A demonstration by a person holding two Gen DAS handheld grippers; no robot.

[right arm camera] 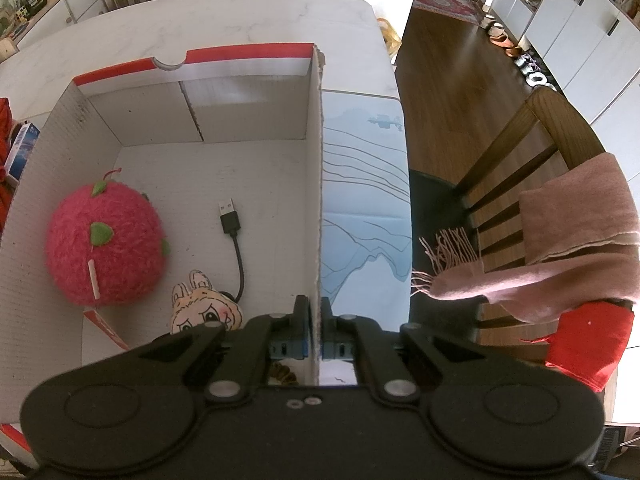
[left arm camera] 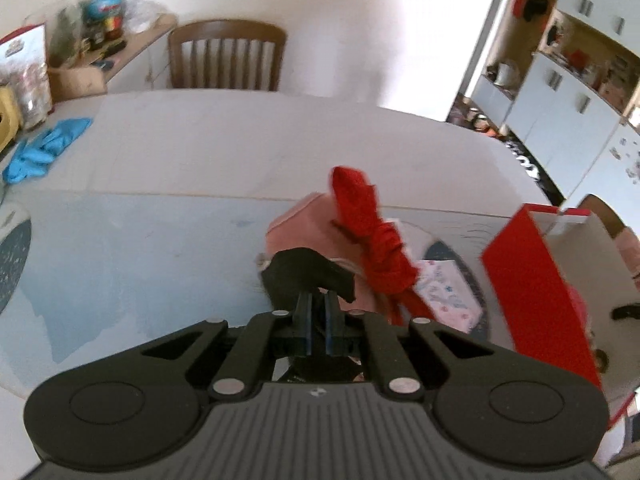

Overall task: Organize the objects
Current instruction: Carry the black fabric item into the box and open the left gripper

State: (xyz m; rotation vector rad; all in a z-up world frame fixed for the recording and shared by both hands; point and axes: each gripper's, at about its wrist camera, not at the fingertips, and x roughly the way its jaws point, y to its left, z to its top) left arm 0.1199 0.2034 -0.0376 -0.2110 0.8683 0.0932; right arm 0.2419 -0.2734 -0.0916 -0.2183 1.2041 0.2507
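My left gripper (left arm camera: pixel 318 300) is shut on a black cloth (left arm camera: pixel 308 272) and holds it above the table. Behind it lie a pink cloth (left arm camera: pixel 304 220) and a knotted red cloth (left arm camera: pixel 372 236). The red-and-white cardboard box (left arm camera: pixel 532 280) stands at the right. In the right wrist view my right gripper (right arm camera: pixel 315 308) is shut on the box's right wall (right arm camera: pixel 316 184). Inside the box lie a pink strawberry plush (right arm camera: pixel 106 240), a black USB cable (right arm camera: pixel 234 236) and a small bunny toy (right arm camera: pixel 204 312).
Blue gloves (left arm camera: pixel 44 148) lie at the table's far left. A wooden chair (left arm camera: pixel 226 56) stands behind the table. Another chair (right arm camera: pixel 516 184) at the right carries a pink scarf (right arm camera: pixel 568 232) and a red cloth (right arm camera: pixel 588 344). A patterned pouch (left arm camera: pixel 448 292) lies by the box.
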